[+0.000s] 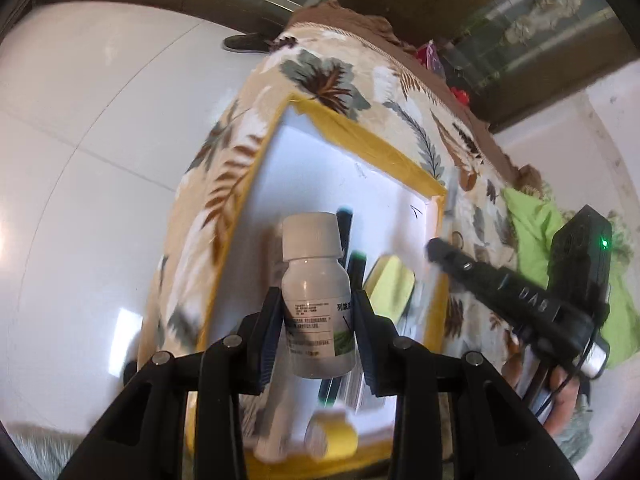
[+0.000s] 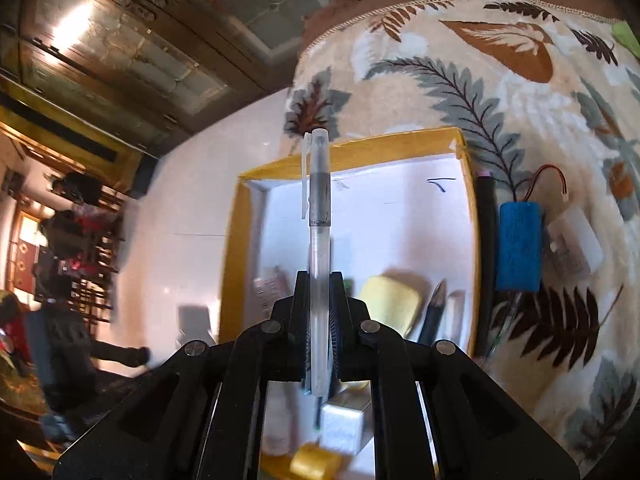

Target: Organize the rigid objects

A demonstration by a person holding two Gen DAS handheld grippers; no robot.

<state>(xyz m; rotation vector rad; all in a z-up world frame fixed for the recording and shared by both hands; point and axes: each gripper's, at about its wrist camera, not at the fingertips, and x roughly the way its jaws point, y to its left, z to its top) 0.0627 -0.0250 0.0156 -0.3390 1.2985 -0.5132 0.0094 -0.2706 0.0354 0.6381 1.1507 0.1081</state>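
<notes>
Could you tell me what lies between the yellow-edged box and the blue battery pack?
A black pen lies on the cloth between the box and battery pack, seen in the right wrist view.

A leaf-patterned cloth (image 2: 460,80) in beige, grey and brown fills the right of the right-wrist frame. Glossy white floor tiles (image 1: 88,160) fill the left of the left-wrist frame. A dark wooden cabinet (image 2: 120,60) with glass panels occupies the upper left. A dark shoe (image 1: 244,43) lies near the top centre.

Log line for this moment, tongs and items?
left tongs: shut on white bottle | right tongs: shut on clear pen | both over yellow-rimmed box | box already holds items
</notes>
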